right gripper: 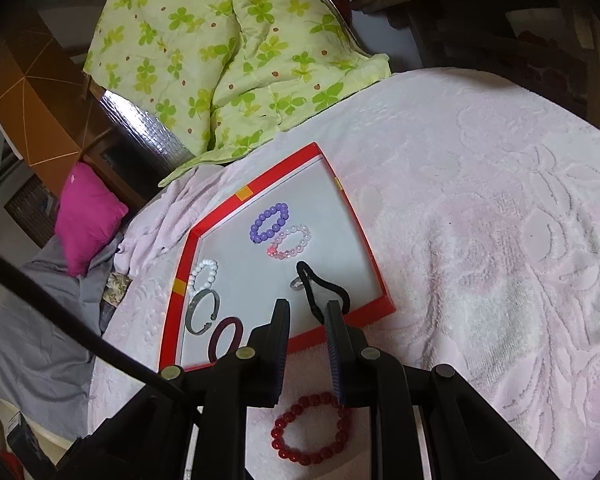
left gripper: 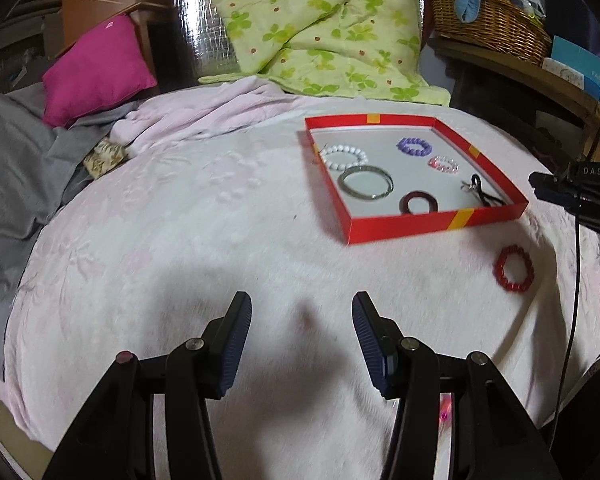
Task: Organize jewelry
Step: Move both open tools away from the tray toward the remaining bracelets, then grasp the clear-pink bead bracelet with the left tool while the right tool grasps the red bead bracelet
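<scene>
A red tray (left gripper: pixel 400 227) is seen on the pink-blanketed bed (left gripper: pixel 180 220), holding white, purple, pink, silver and dark bracelets. A red bead bracelet (right gripper: pixel 311 428) lies outside it, just beside its near wall. The left tongs (left gripper: pixel 302 320) are spread over bare blanket; the right tongs (right gripper: pixel 308 316) are narrowly parted, with nothing pinched.

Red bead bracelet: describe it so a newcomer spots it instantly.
Find the red tray on the pale pink bedspread. Just outside its near wall, directly on the bedspread, lies the red bead bracelet. It is the only piece outside the tray, and the only one made of glossy red beads.
</scene>
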{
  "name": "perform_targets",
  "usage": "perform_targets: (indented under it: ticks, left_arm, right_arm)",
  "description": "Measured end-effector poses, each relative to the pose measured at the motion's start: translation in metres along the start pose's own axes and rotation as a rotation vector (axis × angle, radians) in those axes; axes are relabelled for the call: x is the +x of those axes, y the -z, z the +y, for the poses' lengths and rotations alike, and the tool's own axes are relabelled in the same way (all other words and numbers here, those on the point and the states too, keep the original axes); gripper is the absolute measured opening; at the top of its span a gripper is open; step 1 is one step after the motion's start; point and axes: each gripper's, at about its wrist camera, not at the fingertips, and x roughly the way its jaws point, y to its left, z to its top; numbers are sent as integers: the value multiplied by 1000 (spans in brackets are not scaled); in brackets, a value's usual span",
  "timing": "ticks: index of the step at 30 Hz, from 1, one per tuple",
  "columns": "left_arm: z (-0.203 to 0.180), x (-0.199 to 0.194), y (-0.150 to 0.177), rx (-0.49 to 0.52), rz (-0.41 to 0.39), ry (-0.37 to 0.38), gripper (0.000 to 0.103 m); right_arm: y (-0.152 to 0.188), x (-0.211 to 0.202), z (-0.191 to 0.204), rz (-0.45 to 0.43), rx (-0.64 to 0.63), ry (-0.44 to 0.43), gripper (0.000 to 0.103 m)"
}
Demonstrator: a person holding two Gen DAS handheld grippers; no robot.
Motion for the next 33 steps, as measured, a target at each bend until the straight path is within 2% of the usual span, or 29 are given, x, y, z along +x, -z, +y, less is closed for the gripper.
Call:
perform_targets:
  ticks: [7, 9, 12, 15, 21, 25, 29, 33]
  left_arm:
    - [3, -6, 18, 22, 37, 60, 54]
    - [1, -8, 24, 41, 49, 100, 54]
    - [-6, -9, 29, 79, 58, 157, 54]
    - [-15, -8, 32, 117, 69, 219, 54]
    - [-30, -3, 34, 154, 87, 280, 54]
    - [-32, 1, 37, 175, 111, 296, 41]
    - [-33, 9, 42, 190, 152, 298, 27]
    - [-38, 11, 45, 213, 167, 303, 25]
  right_arm:
    - [15, -10, 0, 31, -44, -12, 20]
    - [21, -13, 0, 45, -67, -19, 20]
    - [28, -14, -7, 94, -75, -54, 20]
    - [33, -11, -13, 138, -115, -52, 20]
    - [40, 8, -24, 230, -121, -57, 20]
    - [46, 19, -18, 261, -151, -37, 20]
    - [55, 24, -5, 260, -246, 32, 20]
    - [60, 23, 5, 243, -321, 84, 16]
